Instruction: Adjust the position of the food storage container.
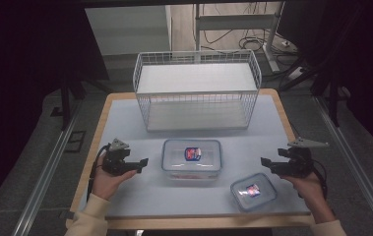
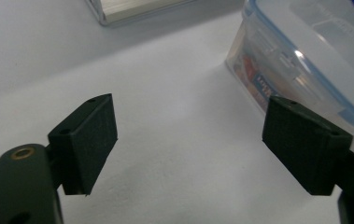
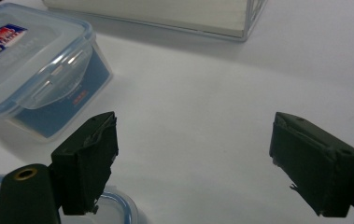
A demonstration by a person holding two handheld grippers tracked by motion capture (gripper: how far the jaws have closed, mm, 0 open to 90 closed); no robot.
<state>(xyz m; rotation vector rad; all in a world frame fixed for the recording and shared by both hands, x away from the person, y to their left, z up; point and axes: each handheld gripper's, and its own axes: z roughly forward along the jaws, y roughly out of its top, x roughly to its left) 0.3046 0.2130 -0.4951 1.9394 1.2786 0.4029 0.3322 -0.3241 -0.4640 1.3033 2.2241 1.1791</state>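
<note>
A pale blue-white table (image 1: 125,123) with a wooden edge stands on a grey carpeted floor (image 1: 21,162). Left and right of the table, metal rails (image 1: 46,169) run along the floor. Beyond the table's far edge stands a white desk frame (image 1: 235,22) with loose cables (image 1: 223,34) beneath it; the room on both sides of it lies dark

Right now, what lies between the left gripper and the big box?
Nothing: in the high view, bare table separates the left gripper from the big box.
</note>
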